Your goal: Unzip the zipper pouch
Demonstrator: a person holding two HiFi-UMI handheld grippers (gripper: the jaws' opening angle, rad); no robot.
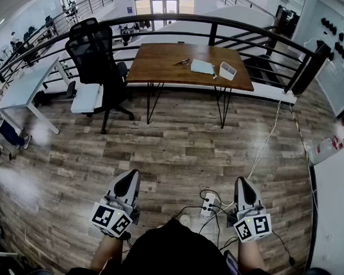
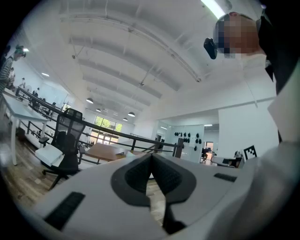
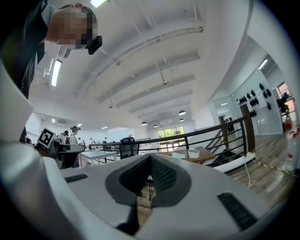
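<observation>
Both tongs were low and level over the wooden floor [image 1: 177,145], well apart from the bench [image 1: 163,69].

Left tongs [image 1: 132,173]: I read them as pressed together, with nothing between them. In the left gripper view the dark pads [image 2: 138,176] met along a single line at the tip, and only floor showed in the small gap below.

Right tongs [image 1: 241,180]: likewise pressed together and empty. In the right gripper view their pads [image 3: 164,176] met in the same way.

Zipper pouch [image 1: 202,66]: pale blue, it lay flat on the right half of the bench, and neither tongs touched it. It was too small in the head view for me to tell whether the zip was shut.

A white open box [image 1: 227,70] stood just beside the pouch on its right. A small dark item [image 1: 182,62] lay near the pouch on its left, and I could not identify it.

I noted a black mesh office chair [image 1: 95,52] at the left end of the bench and a dark metal railing [image 1: 182,18] curving behind it. A white power strip [image 1: 208,204] with plugs in it lay on the floor between the two tongs. A pale cable [image 1: 266,140] ran over the floor to the right of the bench.
</observation>
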